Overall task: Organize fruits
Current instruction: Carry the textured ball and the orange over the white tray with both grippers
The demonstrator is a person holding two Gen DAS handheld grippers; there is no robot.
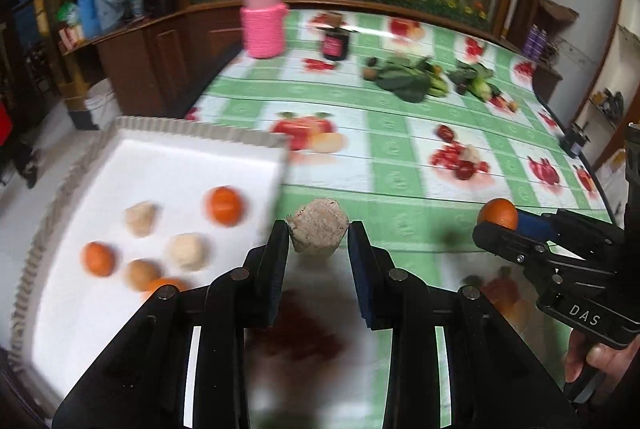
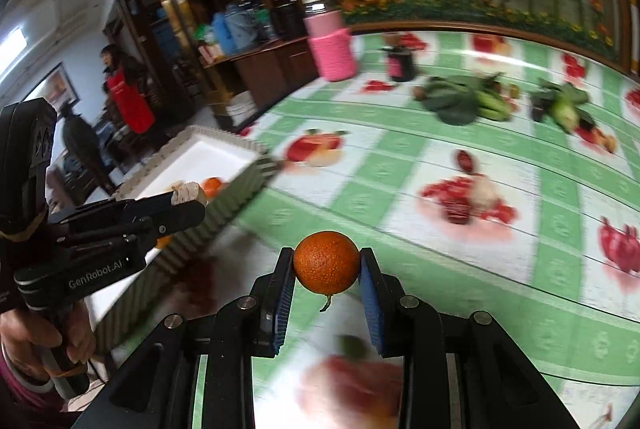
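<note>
My left gripper point(image 1: 319, 233) is shut on a rough tan-brown fruit point(image 1: 318, 227) and holds it above the table, just right of the white tray point(image 1: 160, 165). The tray holds several oranges point(image 1: 225, 205) and pale tan fruits point(image 1: 187, 251). My right gripper point(image 2: 326, 265) is shut on an orange point(image 2: 326, 261) with a short stem, held above the green checked tablecloth. In the left wrist view the right gripper point(image 1: 498, 219) with its orange point(image 1: 497, 213) is at the right. In the right wrist view the left gripper point(image 2: 188, 199) is at the left, over the tray's point(image 2: 224, 149) near wall.
A pink-sleeved jar point(image 1: 264, 15) and a small dark jar point(image 1: 335, 39) stand at the table's far side. Leafy greens point(image 1: 404, 77) and more vegetables point(image 1: 476, 83) lie at the back right. A wooden cabinet point(image 1: 152, 49) is left of the table. A person in a red apron point(image 2: 124, 89) stands far left.
</note>
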